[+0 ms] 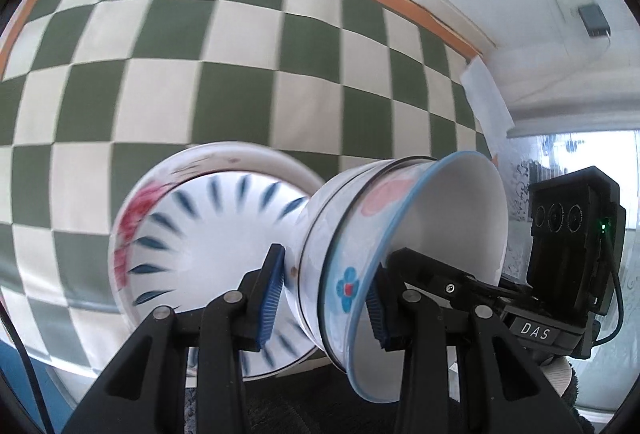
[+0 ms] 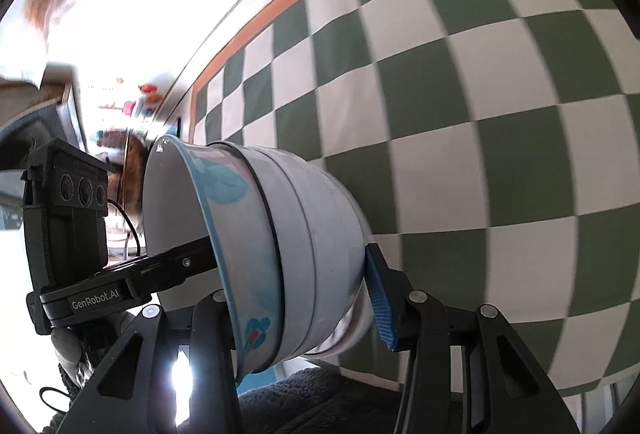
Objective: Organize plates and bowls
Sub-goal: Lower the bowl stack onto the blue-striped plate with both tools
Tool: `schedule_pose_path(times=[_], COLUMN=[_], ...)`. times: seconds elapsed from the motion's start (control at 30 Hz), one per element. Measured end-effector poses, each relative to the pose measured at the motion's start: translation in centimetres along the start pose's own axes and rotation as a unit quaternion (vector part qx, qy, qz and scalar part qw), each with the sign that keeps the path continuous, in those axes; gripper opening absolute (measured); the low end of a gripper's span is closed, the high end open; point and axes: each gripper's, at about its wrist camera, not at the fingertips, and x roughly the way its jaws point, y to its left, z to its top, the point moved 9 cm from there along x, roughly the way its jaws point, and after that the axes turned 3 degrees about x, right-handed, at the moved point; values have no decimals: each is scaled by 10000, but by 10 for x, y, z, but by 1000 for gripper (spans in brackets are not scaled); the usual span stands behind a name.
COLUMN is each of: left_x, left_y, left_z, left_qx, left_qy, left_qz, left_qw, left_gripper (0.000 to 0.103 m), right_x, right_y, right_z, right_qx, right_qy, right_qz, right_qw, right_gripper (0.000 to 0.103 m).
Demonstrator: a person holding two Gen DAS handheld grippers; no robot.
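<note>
Looking along your left gripper [image 1: 325, 298] first: its two blue-ribbed pads are part closed, clamped on the wall of a tilted stack of bowls [image 1: 360, 246]. One pad [image 1: 272, 294] presses the outside of the outer white bowl, the other pad [image 1: 378, 308] sits inside the blue rim. The inner bowl carries a small blue flower with a red centre and a pink patch. Its mouth faces right, toward your right gripper [image 1: 452, 288], whose black finger reaches into the opening. Behind and left of the stack lies a plate [image 1: 208, 234] with dark blue dashes, blurred, overlapping a red-patterned dish [image 1: 138, 218]. Both rest on the green and white checked cloth [image 1: 200, 54]. The stack is up off the cloth, between your two grippers.

Right wrist view next: your right gripper [image 2: 298, 308] has its blue pad [image 2: 382, 304] against the outside of the same stack of bowls [image 2: 304, 246]. The other finger is hidden behind the blue rim, so you cannot see its contact. Jaws stand roughly half apart with the stack wall between them. The stack mouth faces left here, and your left gripper [image 2: 176, 266] pokes in from that side, finger into the opening. The checked cloth [image 2: 480, 94] fills the right side, blurred. Dark fluffy fabric [image 2: 304, 402] sits at the bottom edge.
</note>
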Motion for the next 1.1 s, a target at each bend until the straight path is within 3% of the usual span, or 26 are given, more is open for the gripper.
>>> schedule_pose_path(times=[0.27, 0.5, 1.1], left_x=[-11, -5, 8], left_y=[41, 67, 74], left_z=[-15, -20, -24], left_qx=[-329, -533, -557], left_qy=[-104, -95, 33], left_qz=[38, 57, 23], left_qw=[9994, 9985, 9984], left_gripper=[34, 34, 34], right_x=[44, 72, 89], right_y=[39, 47, 39], right_z=[-13, -18, -20], right_qx=[-322, -476, -438], right_qy=[284, 438, 532], right_qz=[-33, -108, -221], right_qw=[9991, 9978, 9974], right_gripper=[47, 47, 47])
